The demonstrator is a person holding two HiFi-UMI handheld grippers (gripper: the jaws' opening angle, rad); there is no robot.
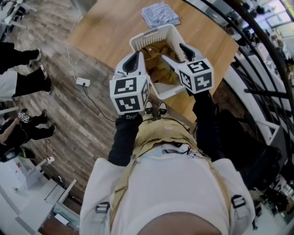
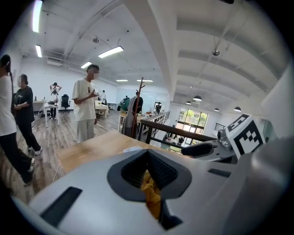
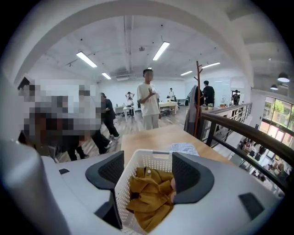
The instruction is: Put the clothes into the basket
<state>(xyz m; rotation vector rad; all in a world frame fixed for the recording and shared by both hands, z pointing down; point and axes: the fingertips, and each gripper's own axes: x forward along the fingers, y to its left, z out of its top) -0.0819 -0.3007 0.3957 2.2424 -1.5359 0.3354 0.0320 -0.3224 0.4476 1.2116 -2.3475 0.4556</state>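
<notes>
A white perforated basket stands on the wooden table, with a mustard garment lying in it. My left gripper hovers over the basket's near left corner. In the left gripper view its jaws are shut on a fold of the mustard garment. My right gripper is open over the basket's right side. In the right gripper view the basket and the garment show between its spread jaws, untouched by them. A blue-grey patterned cloth lies on the table beyond the basket.
A dark railing runs along the table's right side. A power strip with its cable lies on the wood floor to the left. People stand nearby, and a coat rack rises by the table's far end.
</notes>
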